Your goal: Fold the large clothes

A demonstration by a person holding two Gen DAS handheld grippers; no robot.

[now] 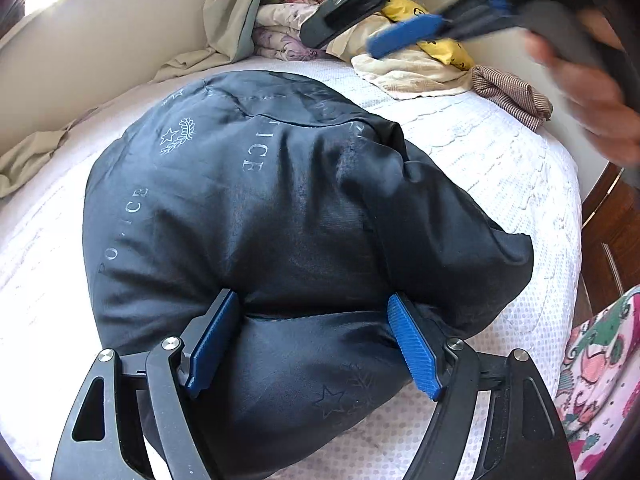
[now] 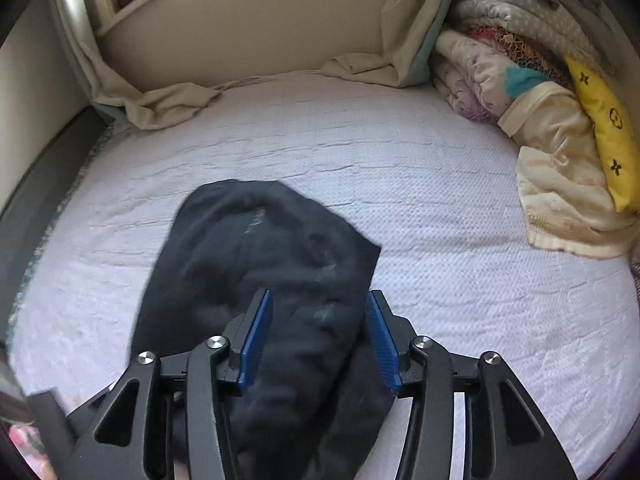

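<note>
While the left gripper [image 1: 312,344] pinches the folded dark jacket [image 1: 280,208], the right gripper [image 2: 318,338] hangs above it, jaws released.

Sunlit beige wall [image 2: 248,20] behind white quilted bed [image 2: 440,240], window ledge [image 2: 132,4].

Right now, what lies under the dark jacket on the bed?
Under the dark jacket only the white bedspread shows, all around its edges. Whatever lies beneath its middle is covered. The left gripper clamps its near fold.
</note>
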